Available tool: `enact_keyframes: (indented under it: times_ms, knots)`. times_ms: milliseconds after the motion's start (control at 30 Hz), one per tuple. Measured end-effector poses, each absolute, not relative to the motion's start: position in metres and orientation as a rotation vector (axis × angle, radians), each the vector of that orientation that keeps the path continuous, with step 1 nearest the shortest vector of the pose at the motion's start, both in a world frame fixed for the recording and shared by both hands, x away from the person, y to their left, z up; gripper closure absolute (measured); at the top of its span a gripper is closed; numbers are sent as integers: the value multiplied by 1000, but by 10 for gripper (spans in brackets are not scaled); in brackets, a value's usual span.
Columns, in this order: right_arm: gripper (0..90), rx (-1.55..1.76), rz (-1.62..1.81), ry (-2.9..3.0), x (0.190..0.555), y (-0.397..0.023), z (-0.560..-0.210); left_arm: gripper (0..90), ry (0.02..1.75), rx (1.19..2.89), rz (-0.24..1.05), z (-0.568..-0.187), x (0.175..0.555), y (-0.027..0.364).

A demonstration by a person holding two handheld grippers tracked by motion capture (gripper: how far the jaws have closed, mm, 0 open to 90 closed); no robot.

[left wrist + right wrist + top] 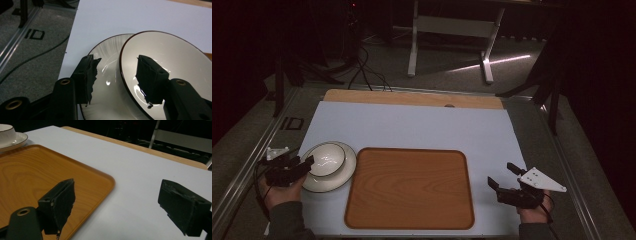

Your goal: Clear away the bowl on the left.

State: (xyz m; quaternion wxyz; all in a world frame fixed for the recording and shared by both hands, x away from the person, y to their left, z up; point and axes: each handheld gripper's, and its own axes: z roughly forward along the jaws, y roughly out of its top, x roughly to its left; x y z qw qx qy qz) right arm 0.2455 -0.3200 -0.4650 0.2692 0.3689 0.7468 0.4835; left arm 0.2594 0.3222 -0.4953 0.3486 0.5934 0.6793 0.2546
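Note:
A white bowl (326, 159) with a dark rim sits on a matching plate (343, 176) at the table's left. My left gripper (307, 163) is open and straddles the bowl's near-left rim. In the left gripper view (118, 60), one jaw hangs over the plate (107, 47) outside the bowl (170, 55) and the other sits inside it. A wooden tray (409, 187) lies empty in the middle. My right gripper (501, 173) is open to the right of the tray, holding nothing. In the right gripper view (117, 184) its jaws frame the tray's corner (30, 175) and the white surface.
A white mat (412, 125) covers the table, with a wooden strip (412, 98) along the far edge. Metal rails (242, 165) run along both sides. Cables (367, 70) and a desk frame (452, 30) stand on the dim floor beyond. The bowl (6, 130) and plate (18, 138) show far off.

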Motion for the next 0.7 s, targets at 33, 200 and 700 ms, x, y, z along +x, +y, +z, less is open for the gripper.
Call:
enact_keyframes:
  times_ms: [33, 200, 700]
  knots:
    - [140, 995, 1304, 2013, 246, -320, -465, 510, 1764, 1543, 653, -496, 260, 322]
    - [140, 996, 1307, 2011, 245, -320, -465, 544, 1770, 1568, 620, -498, 264, 322]
    - [139, 993, 1304, 2010, 245, -320, -465, 638, 1807, 1582, 548, -505, 272, 325]
